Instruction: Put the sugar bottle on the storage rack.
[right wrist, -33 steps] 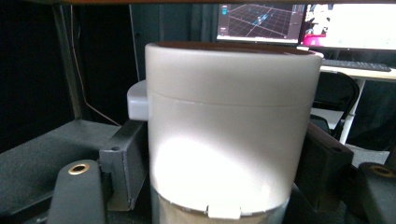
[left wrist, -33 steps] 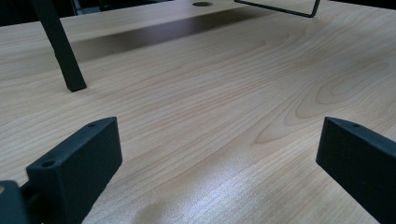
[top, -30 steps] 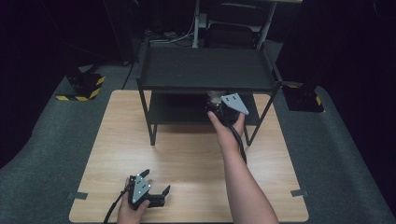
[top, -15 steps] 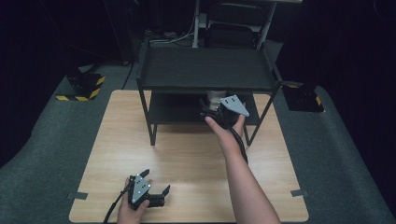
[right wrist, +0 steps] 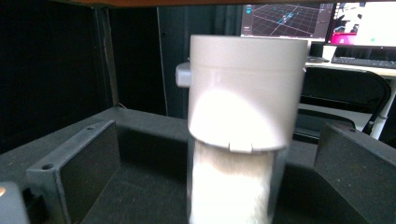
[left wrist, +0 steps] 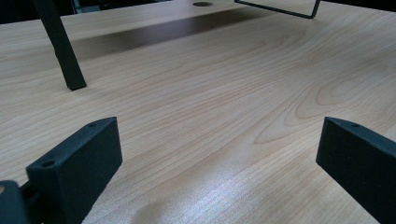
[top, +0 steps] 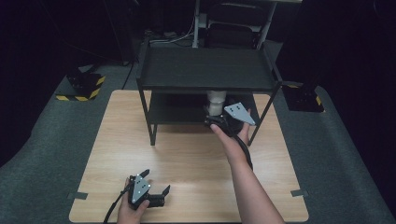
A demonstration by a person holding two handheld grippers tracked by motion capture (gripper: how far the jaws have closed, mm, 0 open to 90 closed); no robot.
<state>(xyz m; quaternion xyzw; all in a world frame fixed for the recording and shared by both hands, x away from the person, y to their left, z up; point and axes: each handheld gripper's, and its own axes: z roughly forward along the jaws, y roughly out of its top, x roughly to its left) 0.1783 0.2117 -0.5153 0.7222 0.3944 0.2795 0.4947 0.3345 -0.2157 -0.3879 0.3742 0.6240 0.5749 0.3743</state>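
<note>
Near the front edge of the tabletop (top: 187, 154), left of its middle, the left gripper (top: 152, 185) rests low over the wood in the person's left hand (top: 130, 212), with its cable trailing off toward the front edge. Its jaws stand wide apart with nothing between them; in the left gripper view they frame bare wood grain, with a black leg of the shelf unit (left wrist: 60, 46) standing farther off at upper left.

Toward the back of the tabletop stands the black shelf unit (top: 205, 70), two tiers on thin legs. On its lower tier, right of middle, a white lidded container (top: 216, 101) stands upright under the top tier.

At the front edge of that lower tier the right gripper (top: 215, 119) reaches in, held by the right hand (top: 231, 137), whose forearm crosses the right half of the tabletop. In the right gripper view the container (right wrist: 243, 121) stands between the two jaws, its wide white cap above a narrower body. The jaws are parted, each clear of the container's sides, so it is not gripped
</note>
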